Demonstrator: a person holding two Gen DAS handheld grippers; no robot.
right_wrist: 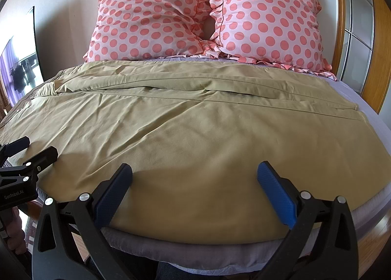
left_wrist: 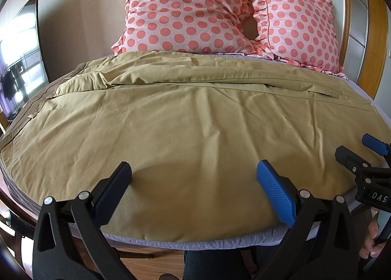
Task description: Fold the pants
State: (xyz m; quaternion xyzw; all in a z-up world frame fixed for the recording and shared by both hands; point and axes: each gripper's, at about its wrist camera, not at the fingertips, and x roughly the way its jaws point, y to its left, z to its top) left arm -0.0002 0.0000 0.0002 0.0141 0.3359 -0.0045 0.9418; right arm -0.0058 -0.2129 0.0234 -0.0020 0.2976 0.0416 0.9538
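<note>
Tan khaki pants lie spread flat across the bed, waistband at the left, legs running right; they also fill the right wrist view. My left gripper is open and empty, hovering over the near edge of the pants. My right gripper is open and empty too, over the near edge further right. The right gripper shows at the right edge of the left wrist view, and the left gripper at the left edge of the right wrist view.
Two pink polka-dot pillows lean on the wall at the bed's head. A lilac bed sheet shows at the near edge. A dark screen stands left; a wooden frame stands right.
</note>
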